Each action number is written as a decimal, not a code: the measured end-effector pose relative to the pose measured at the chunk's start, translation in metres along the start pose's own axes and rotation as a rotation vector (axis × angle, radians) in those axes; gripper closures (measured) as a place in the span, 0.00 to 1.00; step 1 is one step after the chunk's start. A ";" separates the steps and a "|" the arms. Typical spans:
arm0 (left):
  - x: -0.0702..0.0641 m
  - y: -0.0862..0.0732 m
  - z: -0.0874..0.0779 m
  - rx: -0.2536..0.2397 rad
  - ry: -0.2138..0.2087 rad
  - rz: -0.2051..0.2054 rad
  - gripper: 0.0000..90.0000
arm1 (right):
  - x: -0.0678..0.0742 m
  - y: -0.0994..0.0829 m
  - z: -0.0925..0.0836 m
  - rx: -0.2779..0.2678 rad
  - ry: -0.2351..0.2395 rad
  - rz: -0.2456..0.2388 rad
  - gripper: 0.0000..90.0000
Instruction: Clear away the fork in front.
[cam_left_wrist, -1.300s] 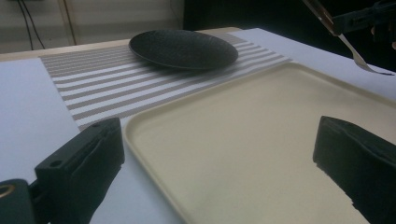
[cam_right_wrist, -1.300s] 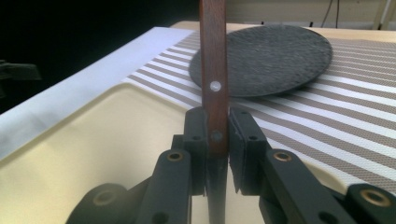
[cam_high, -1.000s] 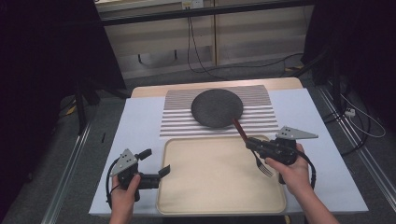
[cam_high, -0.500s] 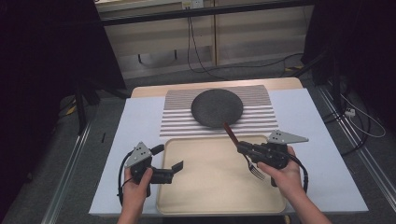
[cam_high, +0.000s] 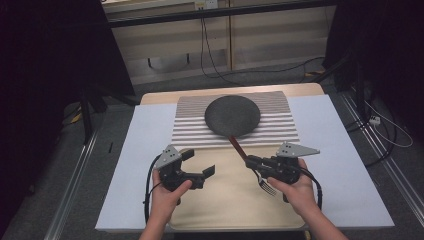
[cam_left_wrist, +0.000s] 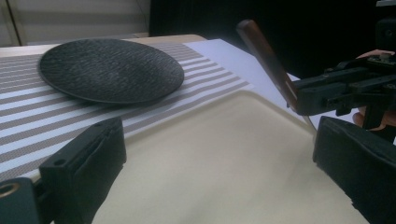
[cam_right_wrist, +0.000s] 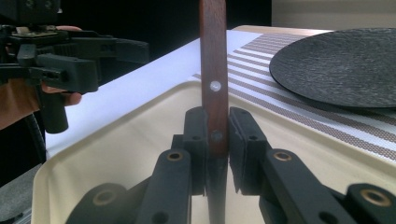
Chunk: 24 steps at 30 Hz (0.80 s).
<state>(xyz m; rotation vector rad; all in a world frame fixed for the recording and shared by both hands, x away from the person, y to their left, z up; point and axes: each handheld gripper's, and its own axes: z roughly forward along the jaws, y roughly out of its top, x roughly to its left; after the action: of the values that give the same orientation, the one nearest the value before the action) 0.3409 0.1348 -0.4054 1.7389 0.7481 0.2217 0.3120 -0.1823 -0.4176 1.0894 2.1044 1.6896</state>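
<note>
Wooden handle: belongs to the fork, reddish-brown with two pale rivets, slanting up toward the dark plate.
Fork tines: metal, hanging below the right hand over the tray.
Right claw: clamped tight on the fork handle, one pad on each flat side, as the right gripper view shows.
Left claw: jaws spread wide with nothing between them, held just above the tray's left part and pointing toward the fork.
Tray: cream, shallow-rimmed, lying on the near half of the bench, both claws over it.
Plate: dark, round, textured, resting on the striped mat beyond the tray.
Striped mat: grey and white bands, its near edge touching the tray's far rim.
Bench: covered by a white sheet under the mat and tray.
Hands: each grips its tool's body from below; cables trail back toward the person.
</note>
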 end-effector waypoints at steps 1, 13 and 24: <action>-0.001 0.001 0.002 -0.002 -0.004 -0.001 0.03 | 0.000 0.000 0.000 -0.001 0.005 0.001 0.87; -0.010 0.010 0.022 -0.012 -0.045 -0.038 0.12 | 0.006 0.000 0.007 0.006 0.023 -0.019 0.87; -0.025 0.015 0.047 -0.030 -0.114 -0.079 0.40 | 0.012 -0.001 0.014 0.015 0.042 -0.031 0.87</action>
<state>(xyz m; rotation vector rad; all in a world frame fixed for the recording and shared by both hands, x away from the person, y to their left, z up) 0.3507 0.0806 -0.4005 1.6752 0.7250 0.0789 0.3113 -0.1636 -0.4192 1.0291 2.1510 1.6998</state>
